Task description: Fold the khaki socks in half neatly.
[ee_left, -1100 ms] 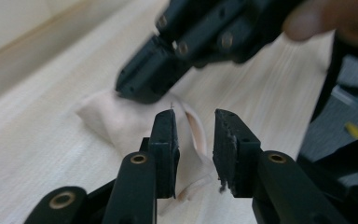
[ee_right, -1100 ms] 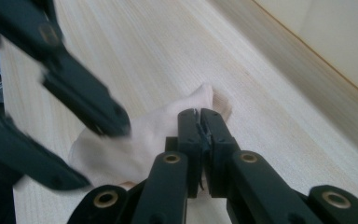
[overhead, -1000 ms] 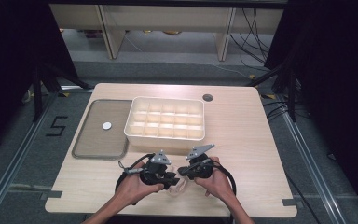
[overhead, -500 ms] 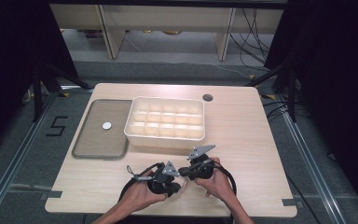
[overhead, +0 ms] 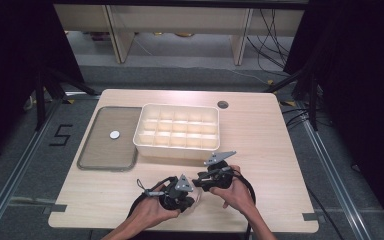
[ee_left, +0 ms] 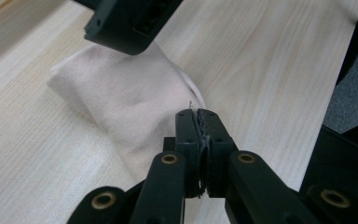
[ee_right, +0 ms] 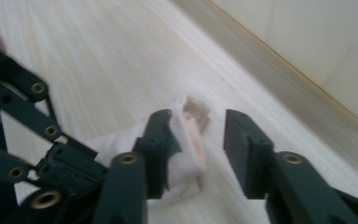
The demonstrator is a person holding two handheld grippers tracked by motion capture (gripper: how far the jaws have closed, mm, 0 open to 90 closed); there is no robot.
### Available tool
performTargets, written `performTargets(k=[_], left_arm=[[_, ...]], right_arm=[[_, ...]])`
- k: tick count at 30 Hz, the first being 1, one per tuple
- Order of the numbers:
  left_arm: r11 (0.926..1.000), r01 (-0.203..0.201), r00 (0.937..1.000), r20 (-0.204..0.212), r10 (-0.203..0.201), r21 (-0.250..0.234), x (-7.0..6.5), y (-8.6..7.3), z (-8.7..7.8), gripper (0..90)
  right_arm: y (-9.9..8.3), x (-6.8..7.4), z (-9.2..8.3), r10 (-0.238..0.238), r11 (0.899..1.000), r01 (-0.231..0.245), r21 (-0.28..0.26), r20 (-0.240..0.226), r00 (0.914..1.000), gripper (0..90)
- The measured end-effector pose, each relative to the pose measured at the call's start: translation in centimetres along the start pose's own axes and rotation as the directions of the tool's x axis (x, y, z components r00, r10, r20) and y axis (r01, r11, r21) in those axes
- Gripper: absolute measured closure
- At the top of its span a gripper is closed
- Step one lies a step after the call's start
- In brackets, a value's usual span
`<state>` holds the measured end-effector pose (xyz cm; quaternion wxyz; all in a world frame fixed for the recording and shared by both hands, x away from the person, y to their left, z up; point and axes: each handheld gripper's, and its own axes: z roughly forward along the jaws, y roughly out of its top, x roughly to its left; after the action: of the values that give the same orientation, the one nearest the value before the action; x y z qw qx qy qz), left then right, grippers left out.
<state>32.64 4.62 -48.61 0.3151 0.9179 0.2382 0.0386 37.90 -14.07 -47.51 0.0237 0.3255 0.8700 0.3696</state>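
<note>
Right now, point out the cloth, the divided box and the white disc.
cloth (ee_left: 121, 107): left gripper view, on its folded middle.
divided box (overhead: 177, 148): high view, on its near outer wall.
white disc (overhead: 114, 134): high view, on its centre, on the grey tray.

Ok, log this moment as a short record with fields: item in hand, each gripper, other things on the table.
item: pale cloth, folded, lying on the wooden table near the person's edge
left gripper: jaws shut, pinching an edge of the cloth
right gripper: jaws have just been opening; apart, with one end of the cloth between them, no longer clamped
divided box: cream, compartments look empty, beyond the grippers
flat tray: left of the box, carrying a small white disc
</note>
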Motion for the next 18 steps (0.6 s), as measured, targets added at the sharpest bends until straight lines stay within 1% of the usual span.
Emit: performTargets(k=[2,3,4,5,6,7,8,9,10,11,12,13,14,15,16,17,18], left_arm=[[1.0,-0.002,1.0,0.001,0.002,-0.001,0.0,0.0,0.0,86.3],[0.9992,0.029,0.9996,0.0,-0.029,-0.026,-0.2,0.0,0.2,86.3],[0.9993,0.027,0.9996,0.003,-0.027,-0.025,-0.2,0.0,0.2,86.1],[0.9996,0.019,0.9998,0.004,-0.019,-0.018,-0.1,0.0,0.1,86.0],[0.9995,0.022,0.9997,0.004,-0.022,-0.021,-0.1,0.0,0.2,86.0],[0.9992,0.031,0.9995,-0.001,-0.031,-0.026,-0.3,0.0,0.2,85.9],[0.9995,0.022,0.9997,-0.005,-0.023,-0.023,-0.3,0.0,0.2,85.7],[0.9985,0.038,0.9993,0.0,-0.038,-0.04,-0.5,0.0,0.3,85.6],[0.9985,0.038,0.9993,0.0,-0.038,-0.04,-0.5,0.0,0.3,85.4],[0.9998,-0.017,0.9998,-0.004,0.017,-0.004,-0.2,0.1,0.0,85.2],[0.9998,-0.017,0.9998,-0.004,0.017,-0.004,-0.2,0.1,0.0,85.0],[0.9998,-0.022,0.9997,-0.01,0.022,-0.002,-0.2,0.0,0.0,84.7],[0.9997,-0.025,0.9997,-0.006,0.025,0.002,-0.2,0.0,0.0,84.5],[0.9997,0.006,0.9999,-0.008,-0.007,-0.022,-0.5,0.0,0.1,84.2],[0.9997,0.006,0.9999,-0.008,-0.007,-0.022,-0.5,0.0,0.1,83.9],[0.9993,-0.037,0.9993,-0.009,0.037,0.0,-0.4,0.0,-0.1,83.4],[0.9993,-0.037,0.9993,-0.012,0.037,-0.01,-0.5,-0.1,0.0,82.6]], right_arm=[[0.0,-0.2,0.2,-0.002,1.0,0.002,0.008,-0.017,0.9999,57.3],[-0.1,-0.1,0.4,-0.004,1.0,0.004,0.001,-0.022,0.9998,55.8],[0.0,0.0,0.4,0.01,1.0,-0.009,0.015,-0.026,0.9996,52.0],[0.1,0.0,0.7,0.006,1.0,-0.005,0.028,-0.04,0.9992,50.9],[0.1,0.1,1.1,0.003,0.999,-0.002,0.036,-0.039,0.9992,49.6],[0.0,0.2,1.4,0.012,0.999,-0.011,0.033,-0.043,0.999,47.6],[0.1,0.2,1.6,0.013,0.998,-0.01,0.066,-0.042,0.999,46.9],[0.1,0.2,1.8,0.013,0.997,-0.009,0.079,-0.049,0.9987,46.6],[0.1,0.2,1.8,0.013,0.997,-0.009,0.079,-0.049,0.9987,46.6],[0.0,0.3,2.2,0.023,0.995,-0.018,0.099,-0.052,0.9984,46.2],[0.0,0.3,2.2,0.023,0.995,-0.018,0.099,-0.052,0.9984,46.2],[-0.1,0.2,2.5,0.032,0.994,-0.027,0.107,-0.048,0.9984,46.2],[-0.2,0.1,2.6,0.04,0.993,-0.034,0.109,-0.049,0.998,46.2],[-0.2,0.1,2.7,0.044,0.993,-0.037,0.111,-0.055,0.9975,46.2],[-0.2,0.0,2.8,0.05,0.992,-0.042,0.115,-0.063,0.9968,46.2],[-0.2,0.0,2.8,0.045,0.993,-0.038,0.114,-0.059,0.9973,46.5],[-0.2,0.0,2.8,0.038,0.993,-0.031,0.114,-0.056,0.9977,46.9]])
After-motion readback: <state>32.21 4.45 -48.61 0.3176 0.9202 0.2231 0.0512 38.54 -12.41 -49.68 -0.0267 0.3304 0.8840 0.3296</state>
